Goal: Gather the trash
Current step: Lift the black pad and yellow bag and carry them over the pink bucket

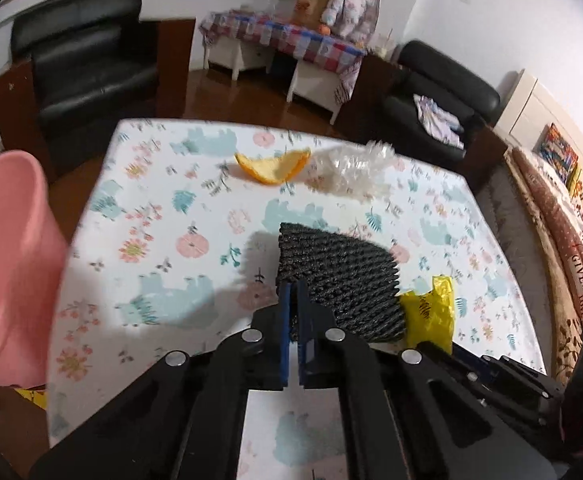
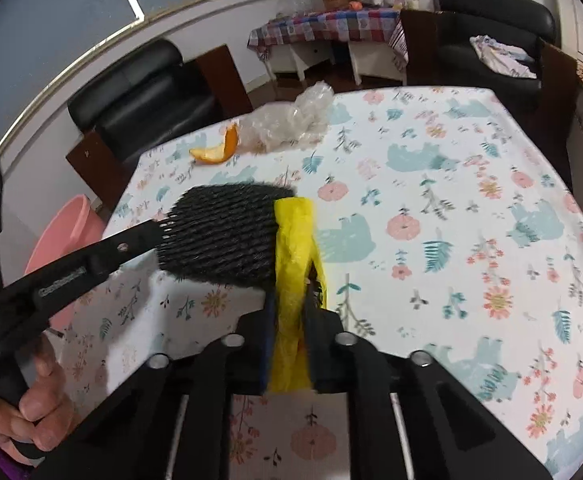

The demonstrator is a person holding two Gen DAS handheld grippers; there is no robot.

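Nearest, the right tongs (image 2: pixel 289 312) are pinching a crumpled yellow plastic wrapper (image 2: pixel 291 248), the jaws drawn in tight on it so it is standing up between the pads rather than lying flat. Just beside, the left tongs (image 1: pixel 293 300) are clamping almost fully shut on the near corner of a black ribbed foam mat piece (image 1: pixel 339 276); gripped by that thin edge, the piece is fanning out ahead of the jaws, its right side touching the yellow wrapper. From the right view a hand (image 2: pixel 39 396) is gripping the handle of the left tool at lower left. Both pieces are sitting low over the floral tabletop (image 1: pixel 163 208); whether they are lifted clear I cannot tell. A pink bin (image 1: pixel 7 272) is standing off the tabletop's left edge, probably placed there so the scraps can be swung sideways and dropped in. Farther on, an orange peel (image 1: pixel 273 168) is lying curved on the cloth, just beside a wad of clear crumpled plastic (image 1: pixel 361 172) near the far edge; both are untouched, likely next to collect. Beyond, a black armchair (image 1: pixel 87 60) is standing against the wall.
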